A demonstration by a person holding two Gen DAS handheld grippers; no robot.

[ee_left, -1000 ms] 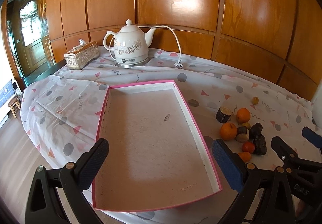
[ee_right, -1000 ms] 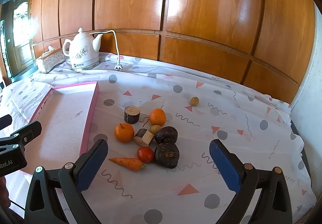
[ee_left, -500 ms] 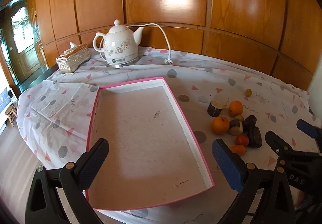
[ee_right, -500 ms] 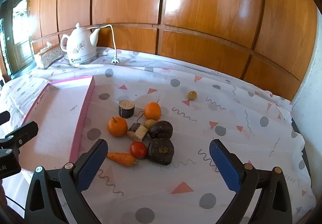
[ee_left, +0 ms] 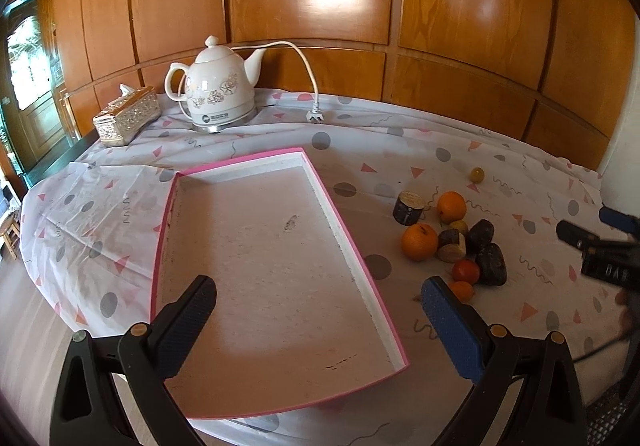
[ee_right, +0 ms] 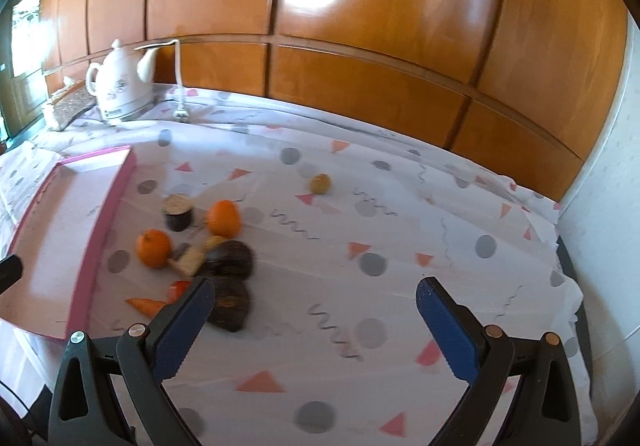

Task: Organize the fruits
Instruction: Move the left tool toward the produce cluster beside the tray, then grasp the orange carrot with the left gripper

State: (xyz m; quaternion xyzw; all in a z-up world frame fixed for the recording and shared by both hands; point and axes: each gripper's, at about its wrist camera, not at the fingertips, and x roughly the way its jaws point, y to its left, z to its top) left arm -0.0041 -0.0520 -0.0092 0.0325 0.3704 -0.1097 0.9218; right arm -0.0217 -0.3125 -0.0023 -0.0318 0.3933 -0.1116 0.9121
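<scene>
A shallow pink tray (ee_left: 347, 224) with a white inside lies empty on the tablecloth. My left gripper (ee_left: 318, 300) hovers open over its near half, holding nothing. Right of the tray is a fruit pile: two oranges (ee_left: 419, 242) (ee_left: 451, 206), a tomato (ee_left: 466, 272), a carrot (ee_left: 463, 290), two dark lumps (ee_left: 491, 264) and a cut log piece (ee_left: 408, 202). A small yellow-green fruit (ee_left: 477, 175) sits apart, farther back. My right gripper (ee_right: 314, 302) is open and empty, near the pile (ee_right: 231, 258), whose closest dark lump (ee_right: 230, 306) is by its left finger.
A white electric kettle (ee_left: 216, 93) with a loose cord and plug (ee_left: 314, 117) stands at the back, a gold tissue box (ee_left: 126, 115) to its left. Wooden wall panels close the far side. The table edge drops to the floor on the left. The right wrist view is motion-blurred.
The right wrist view has swung to the right and closer, so the pile now sits at its left finger. The left gripper drifted slightly; both stay open.
</scene>
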